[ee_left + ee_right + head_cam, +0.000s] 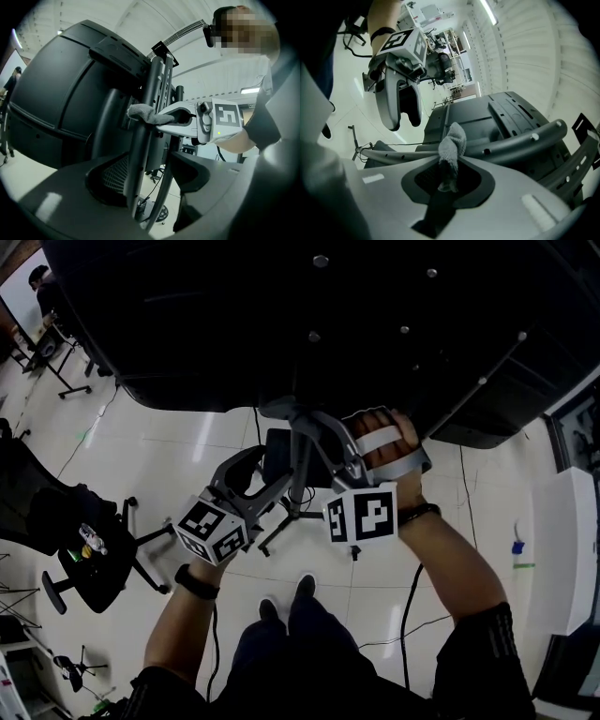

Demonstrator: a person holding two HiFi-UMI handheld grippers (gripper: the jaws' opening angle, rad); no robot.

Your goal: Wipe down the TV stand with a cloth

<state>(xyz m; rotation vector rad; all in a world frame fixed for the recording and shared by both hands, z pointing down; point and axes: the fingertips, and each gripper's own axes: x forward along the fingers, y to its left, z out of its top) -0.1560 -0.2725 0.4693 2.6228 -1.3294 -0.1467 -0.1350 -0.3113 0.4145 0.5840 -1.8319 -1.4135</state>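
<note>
The black back of the TV (pixel 281 324) fills the top of the head view, on a dark stand upright (pixel 302 465). My right gripper (pixel 319 427) is shut on a grey cloth (pixel 452 145) and holds it against the upright (pixel 147 117); the cloth (pixel 143 112) bunches at the jaw tips. In its own view the right gripper (pixel 447 180) pinches the cloth's lower end. Lower down, my left gripper (pixel 267 474) is open, its jaws on either side of the upright (pixel 136 187) with floor showing between. Both open fingers of the left gripper (pixel 404 123) show from the right gripper view.
The stand's base (pixel 291 512) rests on a pale tiled floor, just ahead of the person's shoes (pixel 286 601). A black office chair (pixel 84 540) stands at the left, cables (pixel 412 596) trail on the right, and a white cabinet (pixel 562 549) is at the far right.
</note>
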